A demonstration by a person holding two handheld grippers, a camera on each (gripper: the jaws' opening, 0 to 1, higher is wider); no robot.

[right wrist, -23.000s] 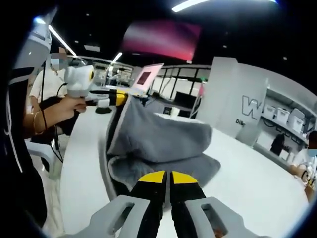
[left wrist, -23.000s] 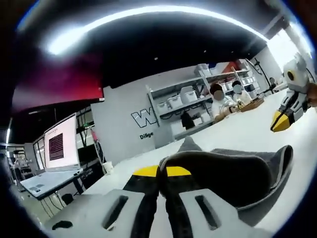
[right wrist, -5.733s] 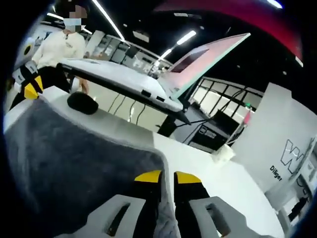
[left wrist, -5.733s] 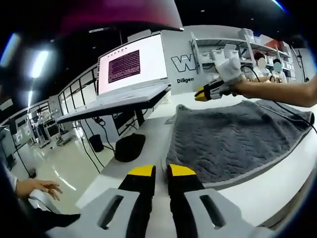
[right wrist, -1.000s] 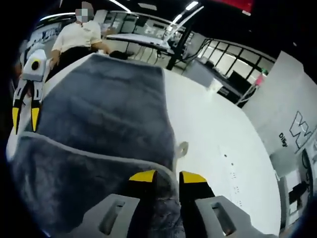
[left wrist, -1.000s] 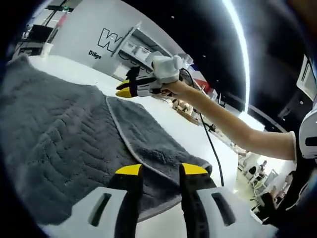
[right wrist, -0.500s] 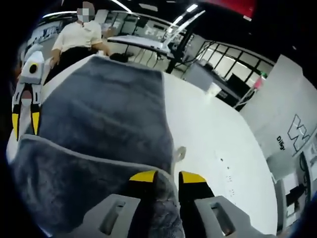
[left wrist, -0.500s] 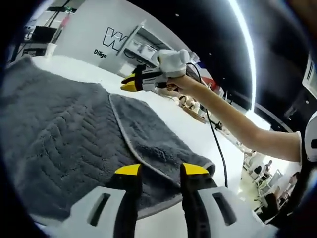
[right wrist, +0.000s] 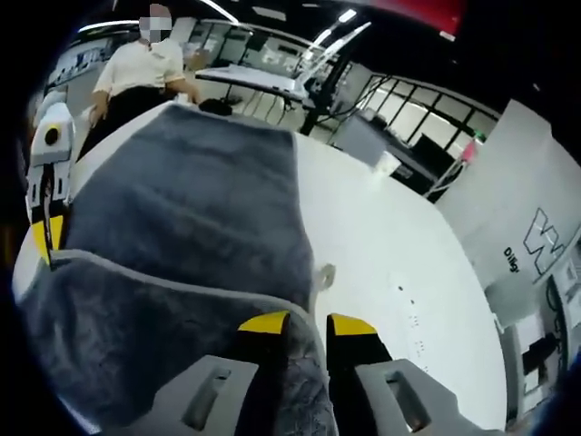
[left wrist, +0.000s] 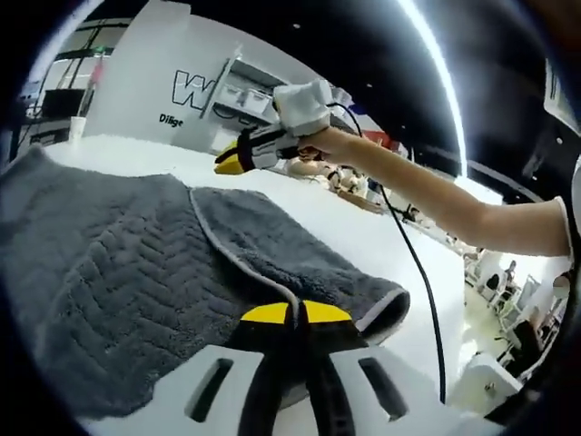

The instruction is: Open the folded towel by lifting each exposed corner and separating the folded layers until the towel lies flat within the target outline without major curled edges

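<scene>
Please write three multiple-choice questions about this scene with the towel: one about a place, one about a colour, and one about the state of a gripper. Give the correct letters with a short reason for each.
1. Where does the towel lie?
A. on the white table
B. on the floor
C. on a chair

2. What colour is the towel?
A. red
B. grey
C. green

3. How are the jaws of the left hand-held gripper?
A. wide open
B. closed on the towel's folded-over edge
C. holding a cup

Answers:
1 A, the white tabletop shows beside the cloth.
2 B, both views show grey fabric with a lighter hem.
3 B, in the left gripper view the yellow tips meet at the hem of the folded flap.
</scene>
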